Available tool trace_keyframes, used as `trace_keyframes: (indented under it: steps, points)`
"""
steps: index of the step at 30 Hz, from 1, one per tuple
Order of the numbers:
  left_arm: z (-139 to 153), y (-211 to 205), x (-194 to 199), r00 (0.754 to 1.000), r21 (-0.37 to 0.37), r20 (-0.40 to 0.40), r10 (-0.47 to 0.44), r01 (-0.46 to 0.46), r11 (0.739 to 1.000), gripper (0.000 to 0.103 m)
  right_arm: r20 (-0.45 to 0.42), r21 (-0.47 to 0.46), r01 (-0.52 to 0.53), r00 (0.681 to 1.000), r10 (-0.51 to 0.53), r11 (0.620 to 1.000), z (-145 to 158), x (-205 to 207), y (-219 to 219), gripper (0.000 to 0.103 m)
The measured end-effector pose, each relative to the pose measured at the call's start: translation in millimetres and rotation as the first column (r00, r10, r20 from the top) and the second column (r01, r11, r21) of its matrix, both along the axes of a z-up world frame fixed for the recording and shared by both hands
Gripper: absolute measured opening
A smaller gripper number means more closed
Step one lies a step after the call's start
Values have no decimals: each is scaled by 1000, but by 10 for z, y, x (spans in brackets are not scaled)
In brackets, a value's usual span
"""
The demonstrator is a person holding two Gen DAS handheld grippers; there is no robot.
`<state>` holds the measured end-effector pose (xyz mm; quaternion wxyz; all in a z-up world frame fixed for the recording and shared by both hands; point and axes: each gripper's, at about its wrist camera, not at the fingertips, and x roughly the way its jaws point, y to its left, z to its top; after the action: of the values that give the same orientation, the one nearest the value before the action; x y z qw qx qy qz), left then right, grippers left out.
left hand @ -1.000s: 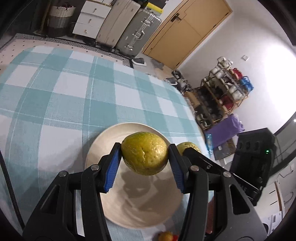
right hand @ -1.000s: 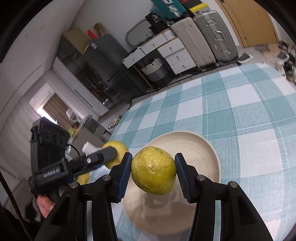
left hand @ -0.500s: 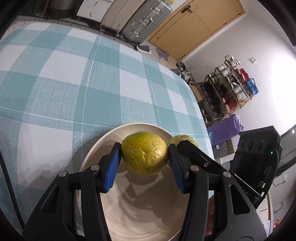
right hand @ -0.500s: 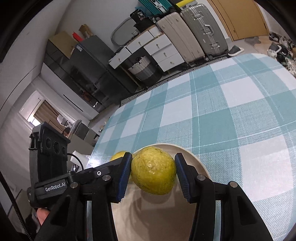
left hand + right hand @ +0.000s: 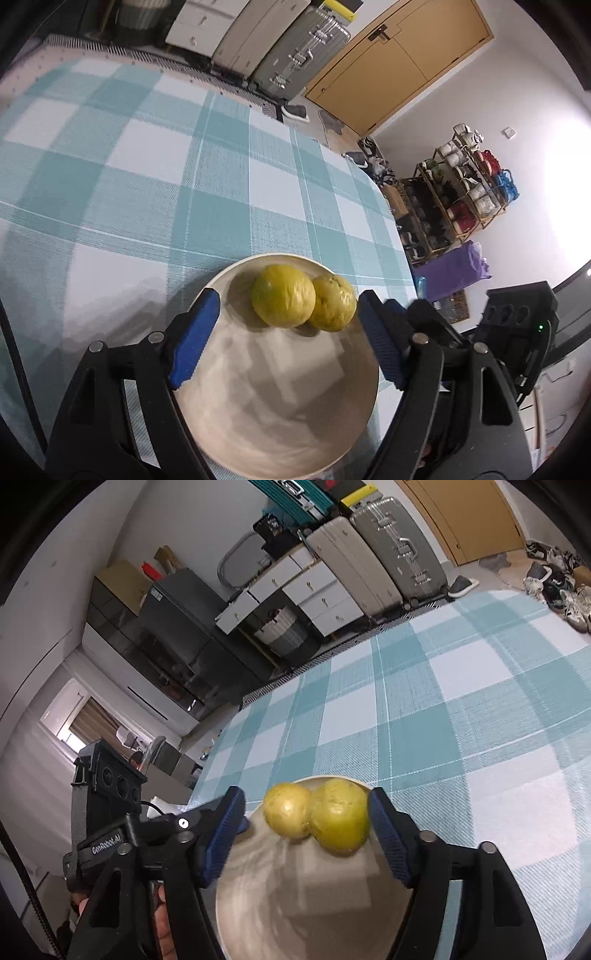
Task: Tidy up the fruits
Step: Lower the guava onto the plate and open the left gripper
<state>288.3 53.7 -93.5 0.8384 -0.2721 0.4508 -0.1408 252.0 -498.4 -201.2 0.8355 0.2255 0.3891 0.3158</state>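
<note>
Fruits [image 5: 283,301] now on plate [image 5: 280,424]

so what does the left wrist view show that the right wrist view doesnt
Only the left wrist view: the wooden door and a shoe rack by the wall.

Only the right wrist view: a dark cabinet, white drawers and a hand holding the other gripper.

Both: the plate on the checked tablecloth, two yellow-green fruits touching on it, two suitcases, and open jaws around the fruits.
</note>
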Motion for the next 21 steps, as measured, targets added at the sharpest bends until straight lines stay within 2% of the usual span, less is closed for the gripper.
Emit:
trace_keyframes:
  steps: [1,4,11,16,21]
  points:
    - [43,-3,-44,1000,26,7,5,-5,1000,77,9,1,6,1000,-6,1000,29,-47,-30,84]
    - [190,-37,-225,999,116,39,11,-16,993,80,45,-6,9,999,-9,1000,139,-209,-107,86]
    - [493,-131,-728,993,277,119,5,-38,960,81,173,-72,19,985,-6,997,434,-685,-226,101]
    - [653,-201,-1093,985,353,170,8,-69,933,82,211,-94,31,978,-11,995,551,-991,-299,102]
    - [769,-253,-1400,978,398,207,21,-104,912,85,231,-92,33,973,-11,995,595,-1235,-326,103]
